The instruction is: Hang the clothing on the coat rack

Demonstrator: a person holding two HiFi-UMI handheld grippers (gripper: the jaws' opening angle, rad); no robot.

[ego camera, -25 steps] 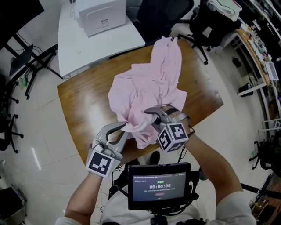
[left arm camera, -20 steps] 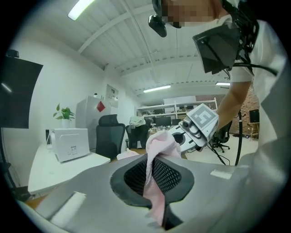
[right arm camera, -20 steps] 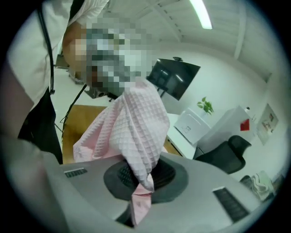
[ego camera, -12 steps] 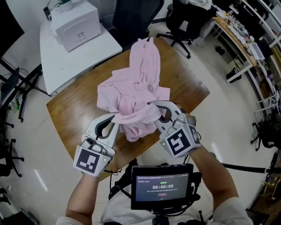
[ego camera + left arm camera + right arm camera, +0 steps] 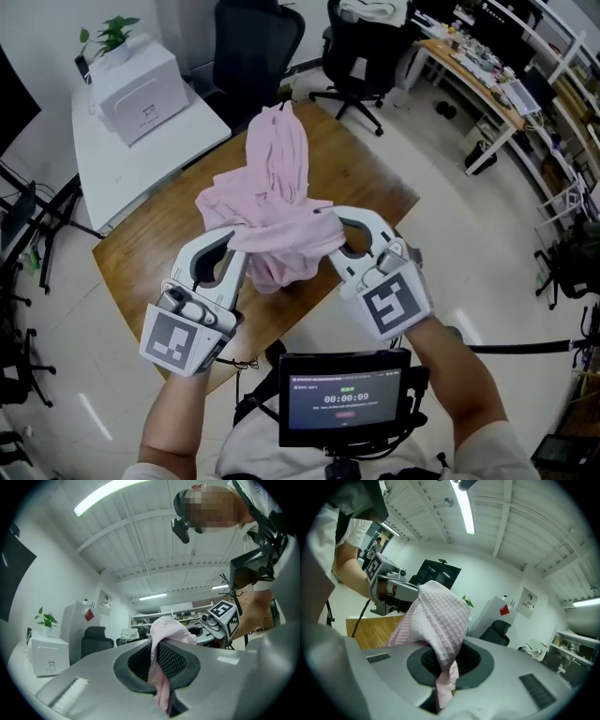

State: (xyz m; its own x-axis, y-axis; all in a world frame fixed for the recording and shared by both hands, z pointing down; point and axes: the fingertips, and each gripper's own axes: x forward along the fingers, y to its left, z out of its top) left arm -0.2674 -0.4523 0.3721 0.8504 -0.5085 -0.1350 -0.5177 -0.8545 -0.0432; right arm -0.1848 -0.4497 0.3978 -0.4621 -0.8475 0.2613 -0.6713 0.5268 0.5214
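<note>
Above glossy wooden table (image 5: 141, 248), crumpled pink waffle-weave garment (image 5: 274, 183), pinched tight by left tool (image 5: 242, 246) and right tool (image 5: 330, 221).

One pink garment (image 5: 277, 178), one left gripper (image 5: 236, 247), one right gripper (image 5: 330, 225), one wooden table (image 5: 150, 253), perhaps two office chairs (image 5: 253, 42).

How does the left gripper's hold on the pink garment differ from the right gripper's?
The left gripper pinches a thin fold of the pink garment; the right gripper bites a thicker bunch that drapes over its jaws. In the head view the left gripper sits lower in the frame than the right gripper. Both are shut on the pink garment.
</note>
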